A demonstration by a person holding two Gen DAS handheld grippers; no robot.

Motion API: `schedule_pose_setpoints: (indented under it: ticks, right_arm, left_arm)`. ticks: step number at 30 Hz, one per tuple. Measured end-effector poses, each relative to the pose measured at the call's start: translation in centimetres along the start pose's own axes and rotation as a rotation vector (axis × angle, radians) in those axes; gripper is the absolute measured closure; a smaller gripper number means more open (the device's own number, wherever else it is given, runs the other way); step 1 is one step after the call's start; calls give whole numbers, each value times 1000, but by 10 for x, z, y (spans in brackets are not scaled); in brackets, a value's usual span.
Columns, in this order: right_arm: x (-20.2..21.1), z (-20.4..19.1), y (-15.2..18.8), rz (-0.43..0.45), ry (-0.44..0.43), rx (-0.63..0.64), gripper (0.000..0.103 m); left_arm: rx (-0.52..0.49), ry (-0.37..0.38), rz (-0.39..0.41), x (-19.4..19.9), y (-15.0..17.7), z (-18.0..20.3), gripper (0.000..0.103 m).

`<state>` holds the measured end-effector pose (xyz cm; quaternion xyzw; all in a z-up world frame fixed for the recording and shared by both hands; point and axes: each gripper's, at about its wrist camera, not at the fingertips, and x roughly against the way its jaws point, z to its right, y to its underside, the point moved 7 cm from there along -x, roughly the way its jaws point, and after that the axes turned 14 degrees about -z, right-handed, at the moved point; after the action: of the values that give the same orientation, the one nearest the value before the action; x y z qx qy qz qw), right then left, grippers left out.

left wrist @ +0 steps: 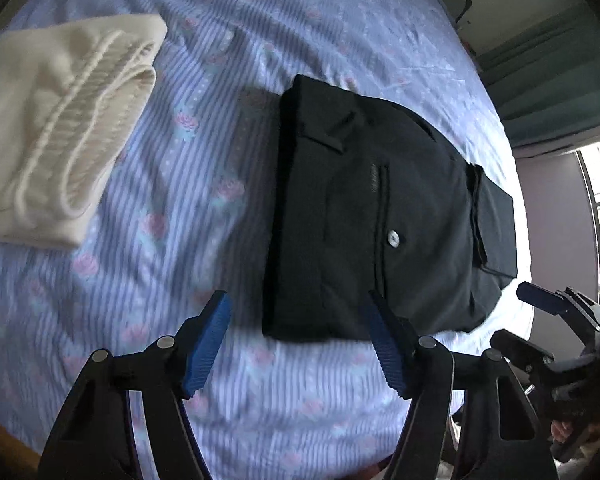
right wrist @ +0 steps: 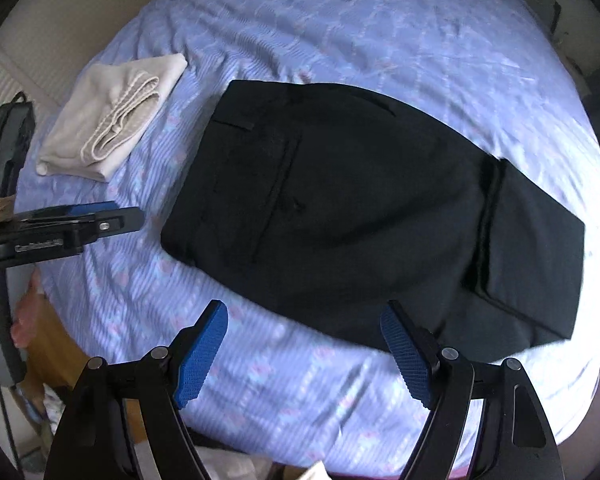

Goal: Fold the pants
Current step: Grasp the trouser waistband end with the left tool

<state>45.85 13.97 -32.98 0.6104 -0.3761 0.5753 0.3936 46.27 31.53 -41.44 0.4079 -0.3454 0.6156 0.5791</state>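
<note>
The black pants (right wrist: 340,208) lie partly folded on the bed (right wrist: 340,20), near its front edge and towards the right-hand corner; the waist end, with its back pocket and button (left wrist: 393,237), faces the middle of the bed, and a narrower folded leg section sticks out past the main bundle towards the right edge; that overhang suggests the fold is not yet even, so there is likely one more fold or a tidy-up to come.

The left gripper (left wrist: 300,344) hangs above the front edge of the pants with its blue pads spread apart and nothing between them; one pad sits over the bare sheet, the other over the near hem of the cloth, which reads as lining up to pinch that edge; no pad presses on fabric as far as can be seen.

The right gripper (right wrist: 304,356) hangs wide open over the bare sheet just in front of the pants, pointing steeply down, holding nothing; it sits nearer the loose leg end, probably so each hand can take one corner of the near edge.

A folded cream garment (right wrist: 112,124) rests well apart at the far left of the bed, likely set aside as finished work.
</note>
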Motion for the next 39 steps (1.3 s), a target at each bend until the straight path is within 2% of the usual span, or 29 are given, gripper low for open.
schedule_pose_setpoints:
  ticks: [5, 9, 12, 17, 19, 22, 28, 32, 35, 39]
  right_arm:
    - [-10, -12, -28, -12, 19, 31, 23]
    - [-17, -18, -38, -38, 15, 40, 23]
    - [-23, -20, -40, -64, 15, 43, 23]
    - [-30, -17, -43, -96, -2, 25, 23]
    - [-33, -15, -47, -104, -10, 12, 23]
    - [-35, -13, -54, -105, -21, -3, 23]
    - [-35, -12, -70, -90, -41, -17, 23]
    - [-36, -14, -76, -84, -56, -16, 23]
    - [-38, -15, -77, -78, -64, -16, 23]
    - [-45, -14, -77, -94, -63, -36, 23]
  left_arm:
    - [25, 73, -50, -22, -20, -6, 44]
    - [22, 84, -81, -34, -36, -9, 47]
    - [59, 145, -86, -38, -55, -15, 51]
    - [53, 232, -118, -47, -87, -12, 69]
    - [40, 232, -139, -54, -96, -10, 72]
    - [26, 213, -165, -63, -107, -9, 72]
    - [9, 241, -202, -69, -112, -10, 69]
    - [-19, 207, -178, -62, -110, -15, 66]
    - [15, 245, -191, -68, -112, -20, 66]
    - [2, 276, -201, -74, -117, -20, 66]
